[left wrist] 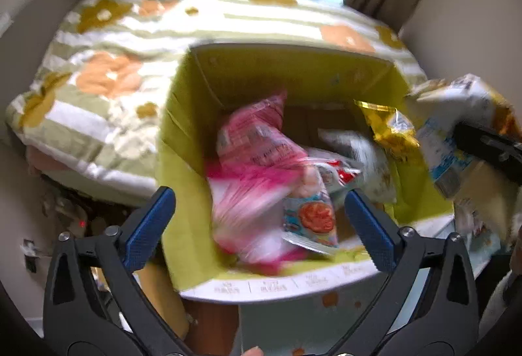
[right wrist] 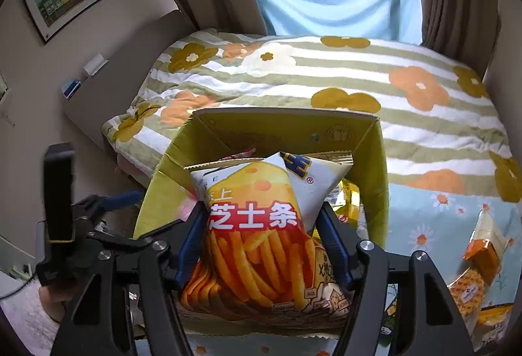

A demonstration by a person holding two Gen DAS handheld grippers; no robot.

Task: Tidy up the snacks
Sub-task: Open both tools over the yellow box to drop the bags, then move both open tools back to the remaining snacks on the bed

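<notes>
A: Two grippers over one box [left wrist: 182,134], which stands on the bed.

B: Left gripper [left wrist: 259,219]?

A: Spread wide, nothing between the pads. A blurred pink bag [left wrist: 257,179] lies in the box under it, beside a gold packet [left wrist: 390,127].

B: And the right?

A: The right gripper [right wrist: 266,235] pinches a cheese-stick bag [right wrist: 261,225] from both sides, over the box's near edge. More snacks [right wrist: 483,261] lie on the floral cloth [right wrist: 421,219] to its right.

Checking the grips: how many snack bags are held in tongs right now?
1: the cheese-stick bag in the right tongs, at the box. The left tongs are open, empty.
</notes>
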